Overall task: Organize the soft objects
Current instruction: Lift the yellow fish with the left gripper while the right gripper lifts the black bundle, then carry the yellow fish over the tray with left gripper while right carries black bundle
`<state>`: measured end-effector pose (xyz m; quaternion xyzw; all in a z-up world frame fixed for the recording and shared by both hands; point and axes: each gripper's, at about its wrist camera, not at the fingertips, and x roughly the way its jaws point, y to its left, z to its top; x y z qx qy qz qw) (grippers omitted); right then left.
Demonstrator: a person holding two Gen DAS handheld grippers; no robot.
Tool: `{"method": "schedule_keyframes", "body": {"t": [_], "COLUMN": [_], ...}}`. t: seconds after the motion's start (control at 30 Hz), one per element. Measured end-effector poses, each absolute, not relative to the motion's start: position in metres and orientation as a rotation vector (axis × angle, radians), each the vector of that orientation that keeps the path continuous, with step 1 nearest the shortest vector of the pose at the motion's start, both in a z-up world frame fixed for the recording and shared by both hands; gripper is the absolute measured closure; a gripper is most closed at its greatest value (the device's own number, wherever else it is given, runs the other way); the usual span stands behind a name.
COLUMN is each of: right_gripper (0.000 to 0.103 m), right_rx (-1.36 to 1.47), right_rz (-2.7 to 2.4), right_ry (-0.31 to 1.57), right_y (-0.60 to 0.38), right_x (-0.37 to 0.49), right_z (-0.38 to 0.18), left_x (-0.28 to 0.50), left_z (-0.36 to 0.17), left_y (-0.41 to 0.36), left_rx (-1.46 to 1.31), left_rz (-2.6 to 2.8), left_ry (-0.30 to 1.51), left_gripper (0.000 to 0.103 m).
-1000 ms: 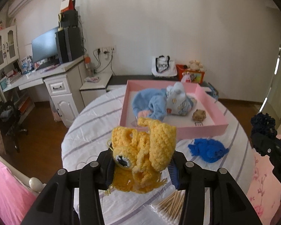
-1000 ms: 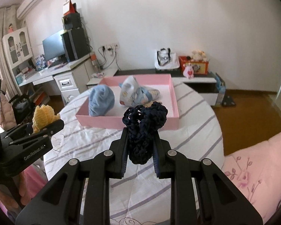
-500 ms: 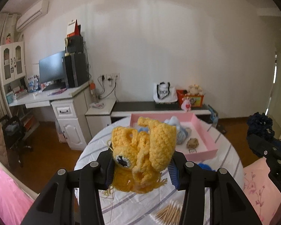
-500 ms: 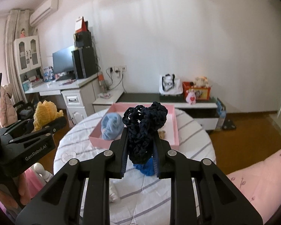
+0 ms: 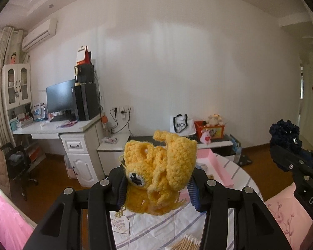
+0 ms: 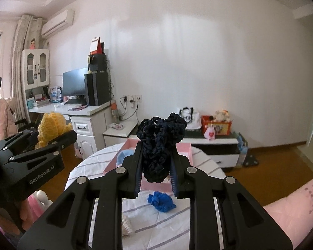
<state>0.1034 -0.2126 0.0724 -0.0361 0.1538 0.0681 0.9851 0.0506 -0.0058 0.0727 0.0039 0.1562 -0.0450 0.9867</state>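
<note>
Aloft over a round striped surface [image 6: 106, 160], left gripper [image 5: 159, 184] clamped on a yellow crochet toy [image 5: 160, 173], right gripper [image 6: 156, 171] squeezed tight on a dark navy crochet piece [image 6: 159, 143], pink tray [image 6: 186, 149] beyond holding a light blue soft item [image 6: 124, 153], bright blue crochet piece [image 6: 161, 202] lying on the cloth just before the tray.

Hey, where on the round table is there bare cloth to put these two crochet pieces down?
Free: the striped cloth right of the pink tray, out to the table edge, and the stretch left of the bright blue crochet piece. Crowded: the near edge, with the cotton swabs and a white brush. How full the tray is stays hidden behind the held pieces.
</note>
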Motion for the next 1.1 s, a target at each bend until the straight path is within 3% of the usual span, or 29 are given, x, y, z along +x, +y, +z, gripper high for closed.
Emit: {"method": "schedule_keyframes", "body": {"t": [0.53, 1.1], "right_gripper": [0.081, 0.081], "right_rx": [-0.097, -0.101], "right_rz": [0.142, 0.133], "right_ry": [0.237, 0.246], "right_y": [-0.203, -0.204], "right_x": [0.084, 0.088], "right_z": [0.086, 0.084], "left_x": [0.0, -0.002], "left_z": [0.054, 0.05], "left_y": [-0.002, -0.003], "left_rx": [-0.003, -0.012], "left_rz": [-0.086, -0.084], "left_ry": [0.223, 0.228], "left_gripper": [0.058, 0.057]}}
